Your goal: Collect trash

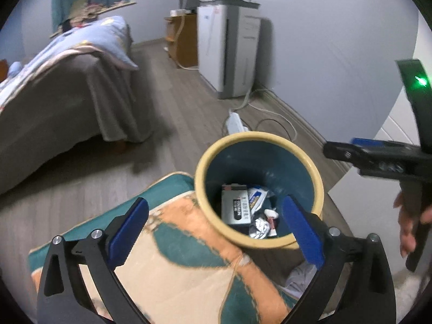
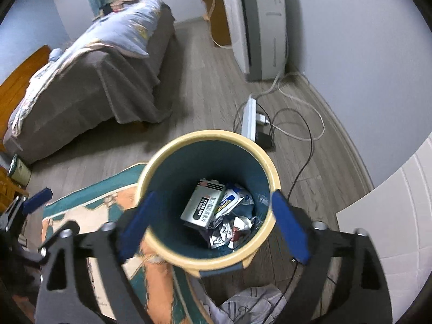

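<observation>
A round bin with a cream rim (image 1: 201,167) and dark blue inside stands on the floor; it also shows in the right wrist view (image 2: 162,151). Inside lie a silver medicine box (image 1: 236,206) (image 2: 201,206), a white-blue wrapper (image 2: 229,201) and crumpled foil (image 1: 259,226) (image 2: 220,236). My left gripper (image 1: 214,229) is open and empty, above the bin's near left rim. My right gripper (image 2: 213,224) is open and empty, right over the bin's mouth. The right gripper also shows at the right edge of the left wrist view (image 1: 332,149).
A teal and orange rug (image 1: 172,243) lies left of the bin. A bed with grey cover (image 1: 54,108) stands at the left. A white appliance (image 2: 256,24), a power strip (image 2: 249,118) and loose cables (image 2: 297,124) are behind the bin. Crumpled cloth (image 2: 251,305) lies near.
</observation>
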Available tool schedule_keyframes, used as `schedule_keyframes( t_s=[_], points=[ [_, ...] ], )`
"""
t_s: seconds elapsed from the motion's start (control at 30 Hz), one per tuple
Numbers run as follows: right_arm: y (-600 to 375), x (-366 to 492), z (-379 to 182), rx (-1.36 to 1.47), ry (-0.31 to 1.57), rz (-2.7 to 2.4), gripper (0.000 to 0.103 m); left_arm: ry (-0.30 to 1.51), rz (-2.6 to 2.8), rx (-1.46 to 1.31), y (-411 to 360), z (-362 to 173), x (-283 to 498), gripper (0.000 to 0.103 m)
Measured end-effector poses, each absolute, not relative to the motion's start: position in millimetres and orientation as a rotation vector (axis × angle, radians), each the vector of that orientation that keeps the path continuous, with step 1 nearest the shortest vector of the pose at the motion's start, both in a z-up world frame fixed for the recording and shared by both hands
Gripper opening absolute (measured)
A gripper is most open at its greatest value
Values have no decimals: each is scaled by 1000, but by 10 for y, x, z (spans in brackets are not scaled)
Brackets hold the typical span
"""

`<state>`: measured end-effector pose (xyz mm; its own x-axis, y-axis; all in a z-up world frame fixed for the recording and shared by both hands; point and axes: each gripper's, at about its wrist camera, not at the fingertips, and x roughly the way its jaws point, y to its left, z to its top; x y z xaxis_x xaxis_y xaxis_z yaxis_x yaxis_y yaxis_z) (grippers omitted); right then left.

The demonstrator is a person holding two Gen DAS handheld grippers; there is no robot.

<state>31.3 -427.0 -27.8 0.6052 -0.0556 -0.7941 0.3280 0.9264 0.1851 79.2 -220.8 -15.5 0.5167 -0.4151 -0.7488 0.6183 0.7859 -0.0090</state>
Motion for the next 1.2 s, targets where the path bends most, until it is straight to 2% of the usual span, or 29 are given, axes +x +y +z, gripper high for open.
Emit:
schedule_keyframes(
  t_s=[0.03, 0.2, 0.37, 1.2],
  points=[
    [-4207, 249, -233, 305, 889, -223, 97, 815, -623, 272, -2175, -119, 741, 98],
    [-4000, 5, -182, 204, 881, -232, 97, 828, -576, 293, -2062, -111, 478, 98],
    [-3980, -55, -165, 226, 858, -236, 97, 768, -513, 431, -2174, -210, 397, 98],
    [-3941, -96, -74, 197, 816, -261, 98, 781, -611, 376, -2136, -126, 231, 98]
  ],
)
